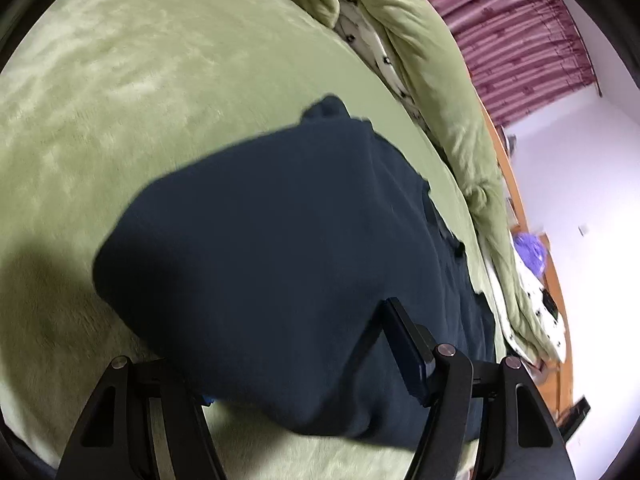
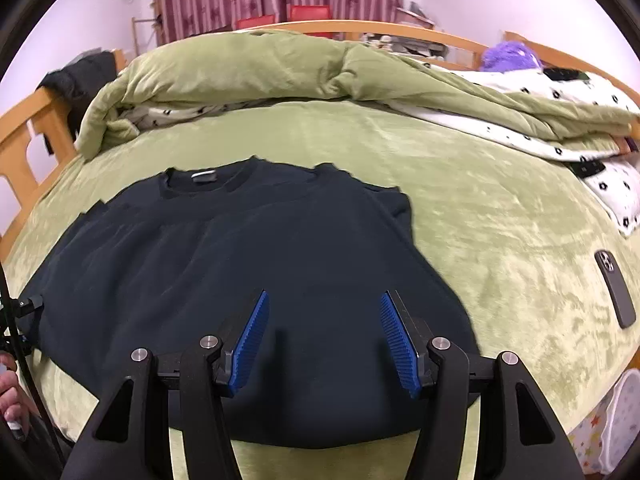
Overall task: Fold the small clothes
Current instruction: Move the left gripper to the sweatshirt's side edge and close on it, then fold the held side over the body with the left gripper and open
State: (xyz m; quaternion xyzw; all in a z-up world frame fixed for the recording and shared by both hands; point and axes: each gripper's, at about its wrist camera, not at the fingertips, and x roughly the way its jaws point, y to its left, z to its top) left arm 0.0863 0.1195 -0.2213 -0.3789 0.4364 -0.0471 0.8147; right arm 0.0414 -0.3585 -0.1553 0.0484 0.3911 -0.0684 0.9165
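While the fold was not yet finished, the scene stood thus:
Garment: dark navy knit sweater (image 2: 240, 280) lay flat on the green plush bedspread (image 2: 500, 220), collar at twelve o'clock in the right wrist view.
Right gripper: the right gripper (image 2: 324, 332) hovered over the hem, blue ribbed pads (image 2: 250, 340) apart, nothing between them.
Left gripper: the left gripper (image 1: 276, 356) had one finger buried under a draped fold; jaws partly apart, grip impossible to tell.
Clutter: grey-cased smartphone (image 2: 615, 288) at three o'clock; rumpled green quilt (image 2: 260, 68) at twelve.
Risk: I judged that pinching one layer only would drag the sweater askew.
Risk: a loose left hold might let the fold slump.
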